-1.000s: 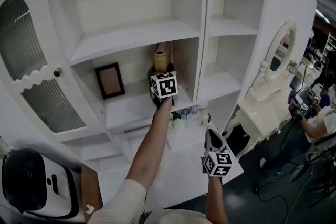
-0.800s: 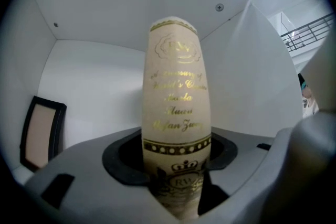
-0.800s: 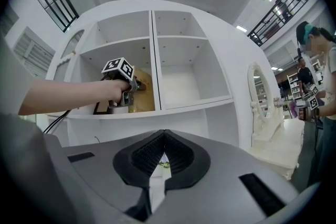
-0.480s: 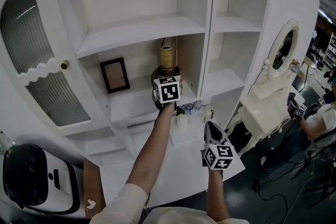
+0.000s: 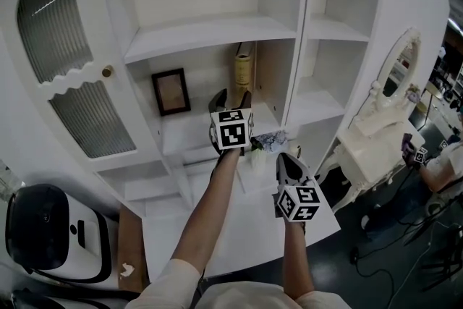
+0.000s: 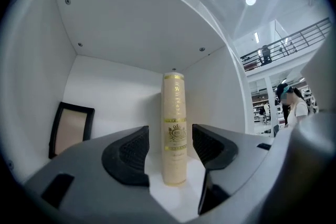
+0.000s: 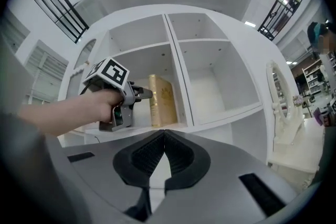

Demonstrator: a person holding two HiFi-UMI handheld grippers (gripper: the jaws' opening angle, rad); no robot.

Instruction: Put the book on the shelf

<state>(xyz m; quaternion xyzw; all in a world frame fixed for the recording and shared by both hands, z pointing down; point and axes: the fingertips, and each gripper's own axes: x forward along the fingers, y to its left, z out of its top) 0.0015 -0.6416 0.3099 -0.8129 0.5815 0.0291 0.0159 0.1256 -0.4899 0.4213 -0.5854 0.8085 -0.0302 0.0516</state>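
Note:
The cream book (image 5: 243,69) with gold bands stands upright on the white shelf (image 5: 189,137), against the right wall of the middle compartment. My left gripper (image 5: 231,98) hovers level just in front of it. Its jaws have just been opening and now stand open. The left gripper view shows the book (image 6: 174,134) through the gap of that gripper (image 6: 169,147), beyond the pads and untouched. Lower and to the right, my right gripper (image 5: 286,163) is shut on nothing. The right gripper view shows those closed jaws (image 7: 164,136), the book (image 7: 161,99) and the left gripper (image 7: 143,94).
A dark picture frame (image 5: 171,92) leans at the back left of the same compartment. Small flowers (image 5: 266,141) lie on the ledge below. A white dressing table with an oval mirror (image 5: 376,134) stands at the right. At the lower left is a black-and-white device (image 5: 43,242).
The left gripper has let go of the book and drawn back from it toward me. The book stays upright on the shelf. The right gripper has risen a little.

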